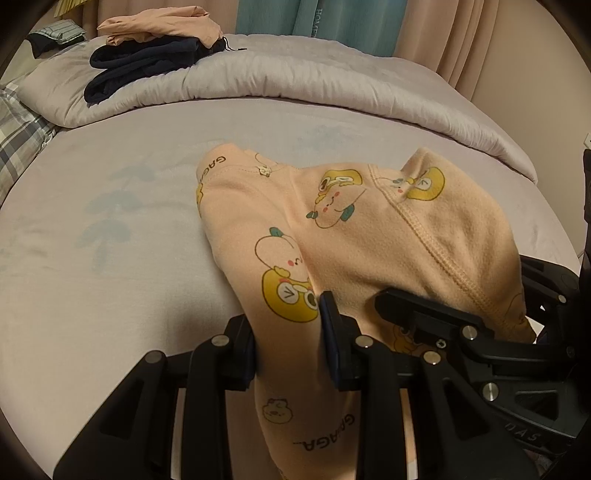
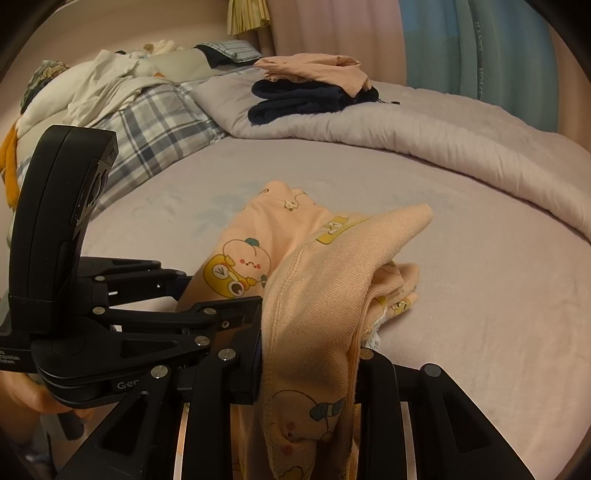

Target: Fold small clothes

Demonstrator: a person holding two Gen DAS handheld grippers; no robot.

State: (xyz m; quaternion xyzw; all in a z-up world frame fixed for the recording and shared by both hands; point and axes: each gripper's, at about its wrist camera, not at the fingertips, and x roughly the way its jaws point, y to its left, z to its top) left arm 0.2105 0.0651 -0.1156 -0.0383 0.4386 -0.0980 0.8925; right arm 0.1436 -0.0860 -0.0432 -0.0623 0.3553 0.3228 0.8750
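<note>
Around the work place there is a folded grey quilt (image 1: 295, 81) across the far side of the bed, at 12 o'clock. On it lies one pile of two folded clothes: a dark navy piece (image 1: 144, 62) below and a peach piece (image 1: 162, 26) on top. At 9 to 10 o'clock in the left wrist view one plaid pillow (image 1: 18, 136) shows at the edge. Behind, pink and teal curtains (image 1: 332, 14) hang.

The peach garment with cartoon prints (image 1: 332, 236) is in the middle of the lilac bedsheet (image 1: 92, 221), bunched up; its far part rests on the sheet.

The left gripper (image 1: 288, 339) has its jaws narrow, closed on one fold of the garment. The right gripper (image 2: 310, 362) also pinches a bunched fold, jaws narrow. The two grippers are close beside each other; in the right wrist view the left one stands at 9 o'clock and blocks part of the sheet.
</note>
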